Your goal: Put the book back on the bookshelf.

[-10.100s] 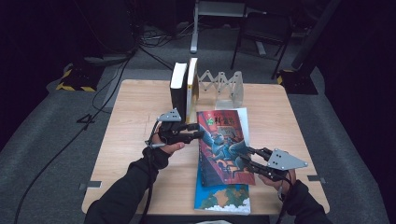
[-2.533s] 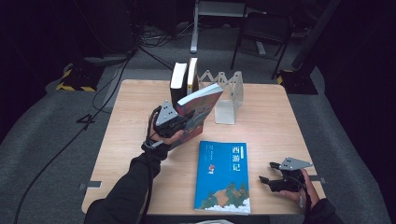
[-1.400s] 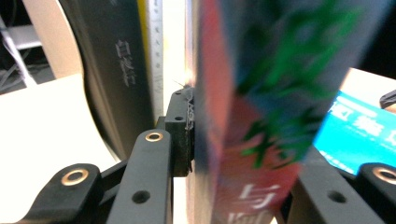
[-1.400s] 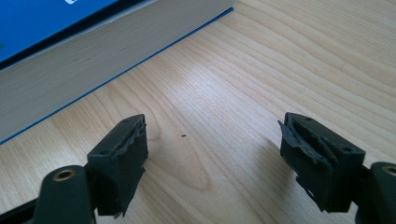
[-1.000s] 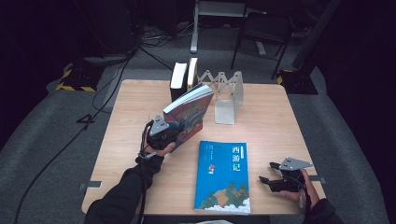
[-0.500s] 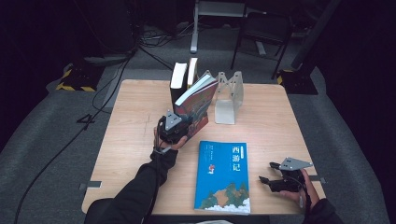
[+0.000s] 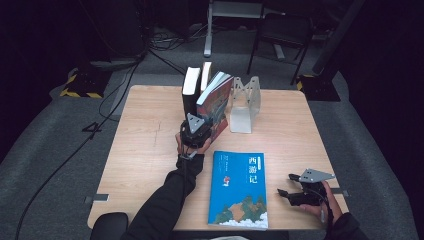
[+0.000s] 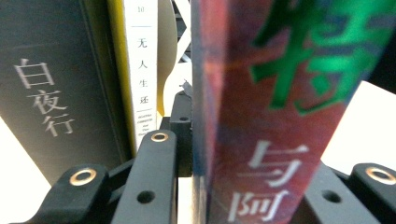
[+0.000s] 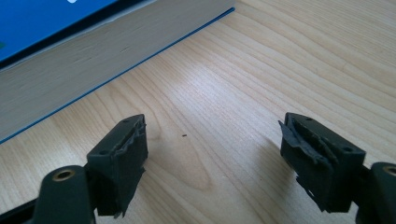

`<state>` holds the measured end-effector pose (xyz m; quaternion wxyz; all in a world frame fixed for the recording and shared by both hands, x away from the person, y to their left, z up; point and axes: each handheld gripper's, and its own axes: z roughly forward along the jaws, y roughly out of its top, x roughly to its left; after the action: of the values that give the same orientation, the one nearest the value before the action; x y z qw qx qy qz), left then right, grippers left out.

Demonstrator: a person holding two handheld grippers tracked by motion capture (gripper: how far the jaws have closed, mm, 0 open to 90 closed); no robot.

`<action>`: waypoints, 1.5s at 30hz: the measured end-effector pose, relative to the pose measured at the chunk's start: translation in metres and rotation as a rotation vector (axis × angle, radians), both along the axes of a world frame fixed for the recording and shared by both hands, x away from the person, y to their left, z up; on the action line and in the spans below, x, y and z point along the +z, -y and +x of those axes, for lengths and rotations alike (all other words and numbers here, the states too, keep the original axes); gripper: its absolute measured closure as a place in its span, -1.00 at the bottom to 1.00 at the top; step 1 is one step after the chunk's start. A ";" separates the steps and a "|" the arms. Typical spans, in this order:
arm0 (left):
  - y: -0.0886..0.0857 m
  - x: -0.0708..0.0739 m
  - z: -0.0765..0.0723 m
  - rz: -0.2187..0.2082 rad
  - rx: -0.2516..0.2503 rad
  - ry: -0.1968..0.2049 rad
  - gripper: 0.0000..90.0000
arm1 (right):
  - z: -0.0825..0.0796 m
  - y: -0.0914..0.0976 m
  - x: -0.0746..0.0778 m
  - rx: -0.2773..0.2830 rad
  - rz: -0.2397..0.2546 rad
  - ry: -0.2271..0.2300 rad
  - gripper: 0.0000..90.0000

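The left gripper (image 7: 198, 131) is clamped on the red-covered paperback (image 7: 216, 102), upright beside two shelved books (image 7: 196, 90), not yet released. The blue paperback (image 7: 240, 189) lies flat, unshelved; the right gripper (image 7: 291, 189) rests beside it with jaws apart.

A blue book (image 7: 239, 190) lies flat on the table (image 7: 145, 135); a grey bookend (image 7: 245, 105) stands behind.

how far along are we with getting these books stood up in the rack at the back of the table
Done: a black book and a white-spined book stand upright at the back of the wooden table. In hand: the left gripper is shut on a red illustrated book, tilted beside them by the clear folding rack. Left: the blue book lies flat; the right gripper rests open beside it.
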<state>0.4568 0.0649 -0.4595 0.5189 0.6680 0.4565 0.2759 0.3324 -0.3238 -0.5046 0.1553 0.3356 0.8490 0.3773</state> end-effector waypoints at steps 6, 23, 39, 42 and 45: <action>0.011 0.001 0.005 -0.005 0.009 -0.003 0.63 | 0.000 0.000 0.000 0.003 0.000 -0.001 -0.49; 0.041 0.001 0.018 0.006 0.024 0.012 0.61 | 0.000 0.000 0.000 0.007 0.000 0.000 -0.49; 0.049 0.003 0.037 0.053 0.018 0.020 0.56 | 0.000 0.000 0.000 0.013 0.002 -0.001 -0.49; 0.049 0.003 0.037 0.062 0.010 0.020 0.53 | 0.000 0.000 0.000 0.013 0.002 -0.002 -0.49; 0.048 0.003 0.036 0.068 0.005 0.008 0.50 | 0.000 0.000 0.000 0.013 0.002 -0.001 -0.49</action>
<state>0.4933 0.0172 -0.4565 0.4973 0.6829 0.4465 0.2951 0.3329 -0.3239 -0.5047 0.1520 0.3303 0.8510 0.3790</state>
